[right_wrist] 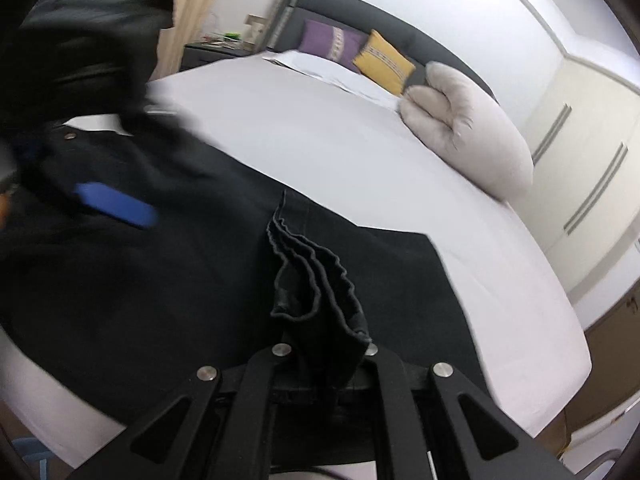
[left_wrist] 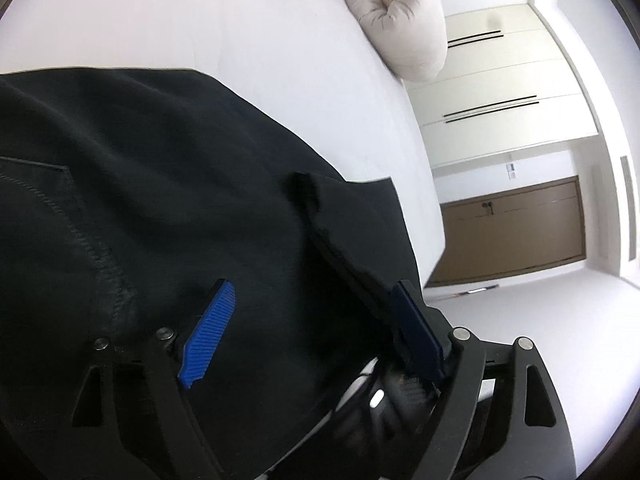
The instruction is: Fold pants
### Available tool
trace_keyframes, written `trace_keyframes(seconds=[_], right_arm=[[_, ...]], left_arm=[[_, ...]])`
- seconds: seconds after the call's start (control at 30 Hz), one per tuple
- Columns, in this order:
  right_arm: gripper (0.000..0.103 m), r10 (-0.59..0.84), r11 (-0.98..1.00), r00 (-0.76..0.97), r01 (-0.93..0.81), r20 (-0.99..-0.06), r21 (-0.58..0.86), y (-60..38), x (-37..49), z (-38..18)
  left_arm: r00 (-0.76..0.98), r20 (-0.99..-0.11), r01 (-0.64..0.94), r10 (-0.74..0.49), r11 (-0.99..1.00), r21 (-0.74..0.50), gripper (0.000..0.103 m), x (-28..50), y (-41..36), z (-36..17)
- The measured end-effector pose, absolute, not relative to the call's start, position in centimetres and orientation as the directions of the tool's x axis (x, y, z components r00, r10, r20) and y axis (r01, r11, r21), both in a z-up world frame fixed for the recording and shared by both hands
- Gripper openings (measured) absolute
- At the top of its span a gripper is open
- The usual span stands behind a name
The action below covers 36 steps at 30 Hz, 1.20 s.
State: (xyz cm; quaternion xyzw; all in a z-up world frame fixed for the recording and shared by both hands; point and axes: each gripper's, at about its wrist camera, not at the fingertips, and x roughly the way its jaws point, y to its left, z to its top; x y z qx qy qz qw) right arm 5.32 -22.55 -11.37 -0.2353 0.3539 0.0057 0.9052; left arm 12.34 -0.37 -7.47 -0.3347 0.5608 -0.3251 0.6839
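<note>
Bunched hem layers of the black pants are sitting clamped between the pads of the right gripper, whose jaws are standing almost fully closed on the cloth; the pads themselves are hidden under the folds. I am taking the white bed as the landmark: the pants are lying flat across its near end, their long axis running roughly along that near edge, from the clamped hem away toward the left gripper. The left gripper's jaws are standing wide apart and are gripping nothing; one blue pad is hovering over the dark cloth near a stitched seam, the other over the fabric edge toward the bed's side. I am holding both grippers pitched downward at the bed. I judge the coming move to depend on the right hand, the only one with cloth in hand, carrying the hem along that axis. A grey pillow is lying well apart, toward the headboard.
</note>
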Motion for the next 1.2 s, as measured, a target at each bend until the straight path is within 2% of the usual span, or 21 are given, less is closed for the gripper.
trace_keyframes(seconds=[0.17, 0.2, 0.23, 0.27, 0.37, 0.57, 0.73, 0.83, 0.93, 0.97, 1.0, 1.03, 1.07, 1.1, 1.2], right_arm=[[0.006, -0.098, 0.878, 0.763, -0.236, -0.638, -0.417, -19.7, 4.1, -11.5], [0.006, -0.080, 0.878, 0.764, -0.250, -0.640, -0.409, -19.1, 3.9, -11.4], [0.006, -0.072, 0.876, 0.765, -0.258, -0.640, -0.408, -18.8, 3.9, -11.3], [0.006, -0.063, 0.872, 0.768, -0.268, -0.637, -0.409, -18.2, 3.8, -11.2], [0.006, -0.034, 0.862, 0.781, -0.292, -0.623, -0.414, -17.3, 3.5, -10.6], [0.006, -0.007, 0.839, 0.778, -0.338, -0.628, -0.428, -15.2, 3.4, -10.4], [0.006, 0.012, 0.813, 0.745, -0.396, -0.667, -0.428, -13.0, 3.2, -11.9], [0.013, -0.007, 0.781, 0.658, -0.467, -0.753, -0.415, -11.6, 3.9, -15.0], [0.016, -0.003, 0.790, 0.655, -0.462, -0.756, -0.403, -11.9, 3.6, -15.2], [0.026, 0.012, 0.802, 0.648, -0.461, -0.761, -0.380, -12.3, 3.5, -14.8], [0.034, 0.034, 0.820, 0.636, -0.459, -0.771, -0.343, -13.2, 3.4, -14.2], [0.048, 0.076, 0.838, 0.610, -0.468, -0.789, -0.281, -14.4, 3.2, -13.4], [0.059, 0.149, 0.852, 0.568, -0.489, -0.809, -0.186, -15.8, 3.1, -12.5], [0.062, 0.228, 0.864, 0.523, -0.498, -0.821, -0.077, -17.4, 3.0, -11.6], [0.062, 0.435, 0.866, 0.401, -0.433, -0.807, 0.252, -23.4, 3.9, -10.1]], left_arm=[[0.133, -0.552, 0.059, -0.823, 0.562, -0.825, 0.079, 13.7, 0.6, -7.6], [0.131, -0.565, 0.067, -0.815, 0.576, -0.815, 0.068, 13.8, 0.7, -7.6], [0.119, -0.572, 0.077, -0.812, 0.582, -0.810, 0.040, 13.9, 0.8, -7.5], [0.092, -0.587, 0.085, -0.804, 0.594, -0.800, 0.026, 14.0, 0.9, -7.7], [0.101, -0.610, 0.111, -0.786, 0.618, -0.778, 0.012, 13.7, 1.3, -7.2], [0.152, -0.648, 0.169, -0.746, 0.666, -0.727, 0.009, 13.3, 4.1, -5.2], [0.167, -0.683, 0.127, -0.711, 0.702, -0.700, 0.009, 13.2, 6.6, -6.3], [0.158, -0.739, 0.080, -0.655, 0.755, -0.651, 0.009, 13.4, 7.9, -8.2], [0.171, -0.726, 0.082, -0.666, 0.744, -0.663, 0.011, 13.0, 9.1, -8.3], [0.181, -0.744, 0.090, -0.643, 0.764, -0.639, 0.012, 12.7, 9.3, -7.8], [0.191, -0.764, 0.094, -0.616, 0.787, -0.610, 0.012, 12.4, 9.0, -7.7], [0.214, -0.800, 0.097, -0.560, 0.827, -0.553, 0.012, 12.2, 9.1, -7.0], [0.248, -0.837, 0.102, -0.487, 0.873, -0.477, 0.012, 11.4, 8.0, -5.7], [0.297, -0.856, 0.113, -0.422, 0.906, -0.408, 0.012, 11.0, 8.1, -4.3], [0.370, -0.867, 0.151, -0.335, 0.942, -0.299, 0.012, 10.3, 7.4, -2.0]])
